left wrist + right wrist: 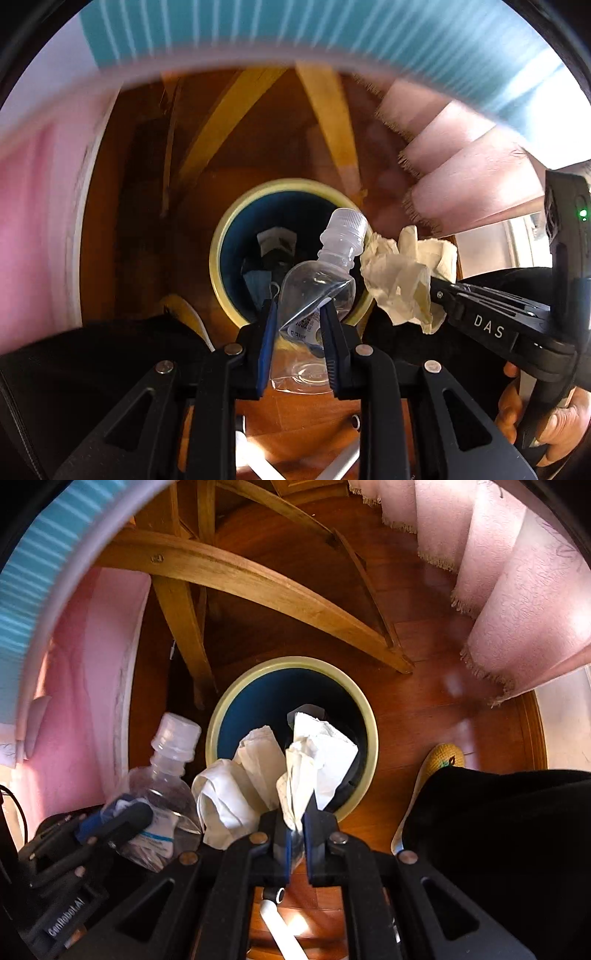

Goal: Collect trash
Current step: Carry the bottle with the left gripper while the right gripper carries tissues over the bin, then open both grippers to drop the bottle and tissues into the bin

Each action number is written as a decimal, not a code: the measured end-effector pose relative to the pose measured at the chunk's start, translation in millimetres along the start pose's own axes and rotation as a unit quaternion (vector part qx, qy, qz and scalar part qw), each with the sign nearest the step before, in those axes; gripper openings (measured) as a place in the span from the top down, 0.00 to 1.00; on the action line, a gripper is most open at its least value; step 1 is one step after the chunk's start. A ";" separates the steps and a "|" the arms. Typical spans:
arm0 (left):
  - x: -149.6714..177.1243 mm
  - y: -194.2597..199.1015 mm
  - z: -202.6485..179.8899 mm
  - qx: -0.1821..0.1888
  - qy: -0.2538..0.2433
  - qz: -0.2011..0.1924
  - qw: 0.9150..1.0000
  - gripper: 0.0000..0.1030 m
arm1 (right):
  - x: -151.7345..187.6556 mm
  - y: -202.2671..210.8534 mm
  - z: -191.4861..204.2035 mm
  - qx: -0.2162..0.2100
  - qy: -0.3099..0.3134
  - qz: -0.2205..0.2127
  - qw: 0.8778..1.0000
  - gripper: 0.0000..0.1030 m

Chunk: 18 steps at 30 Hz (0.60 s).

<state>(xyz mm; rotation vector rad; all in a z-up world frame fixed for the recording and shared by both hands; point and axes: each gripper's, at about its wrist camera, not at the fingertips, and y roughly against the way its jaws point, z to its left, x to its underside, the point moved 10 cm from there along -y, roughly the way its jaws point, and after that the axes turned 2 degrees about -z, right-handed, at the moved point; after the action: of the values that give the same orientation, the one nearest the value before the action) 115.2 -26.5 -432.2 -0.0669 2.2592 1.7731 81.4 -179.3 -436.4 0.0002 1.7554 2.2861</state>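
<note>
Through my left wrist camera, my left claw (297, 317) is pinching a crushed clear plastic bottle (325, 273) by its lower body, cap pointing away from me, hanging over the near rim of the bin (218, 243) on the wooden floor (140, 221). The risk here, I judge, is that the bottle sits close above the near rim, so letting go now could bounce it off the edge onto the floor. Just to the right, my right claw (436, 291) holds a crumpled tissue wad (402, 277) beside the bottle. Through my right wrist camera, my right claw (297, 823) is pressed onto that tissue (314, 760), which fans out over the bin's (371, 716) opening; a loose fold could snag on my fingers. The bottle (162, 775) hangs at left in my left claw (122, 819), short of the rim.
</note>
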 end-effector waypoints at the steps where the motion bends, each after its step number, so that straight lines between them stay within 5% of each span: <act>1: 0.0 -4.0 0.5 -0.001 0.003 0.004 1.000 0.78 | -0.3 -3.4 0.7 0.002 0.001 0.004 1.000 0.95; 15: -11.0 -22.0 15.2 0.016 0.060 0.031 0.998 0.71 | -11.8 -29.9 -4.5 -0.012 -0.051 0.024 0.998 0.88; 18: -11.7 -20.4 16.0 0.023 0.071 0.035 0.997 0.32 | -11.9 -32.5 -5.8 -0.016 -0.058 0.026 0.998 0.61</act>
<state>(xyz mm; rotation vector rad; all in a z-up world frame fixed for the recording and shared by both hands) 133.4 -17.8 -452.2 -0.1088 2.4285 1.8045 98.7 -179.5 -467.0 0.1717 1.6802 2.3001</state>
